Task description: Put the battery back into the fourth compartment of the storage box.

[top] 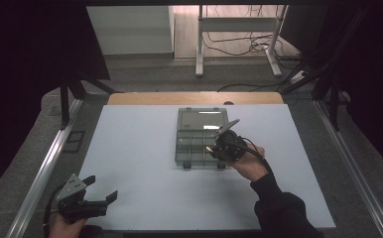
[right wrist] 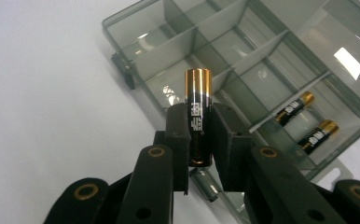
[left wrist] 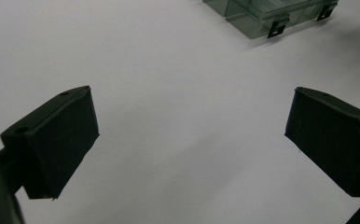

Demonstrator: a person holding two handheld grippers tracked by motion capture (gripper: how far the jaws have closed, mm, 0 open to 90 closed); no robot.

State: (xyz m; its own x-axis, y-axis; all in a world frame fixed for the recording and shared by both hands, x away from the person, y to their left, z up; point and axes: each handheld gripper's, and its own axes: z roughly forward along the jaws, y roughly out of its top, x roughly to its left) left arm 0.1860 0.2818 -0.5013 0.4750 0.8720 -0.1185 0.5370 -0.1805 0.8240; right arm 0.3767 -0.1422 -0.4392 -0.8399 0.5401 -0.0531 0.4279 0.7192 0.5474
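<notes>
Battery (right wrist: 198, 116) clamped in right hand-held gripper (right wrist: 201, 135), seemingly over organizer box (right wrist: 243, 60); left (left wrist: 190, 135) open.

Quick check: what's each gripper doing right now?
Left gripper: open, empty, over the white table.
Right gripper: shut on a battery above the compartment box.

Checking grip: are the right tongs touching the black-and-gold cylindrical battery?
Touching. The right gripper view shows both pads of the right tongs pressed against the black-and-gold cylindrical battery.

A black-and-gold battery (right wrist: 198, 116) stands upright, clamped between the right gripper's fingers (right wrist: 178, 135), above the open organizer box (right wrist: 136, 51).
</notes>
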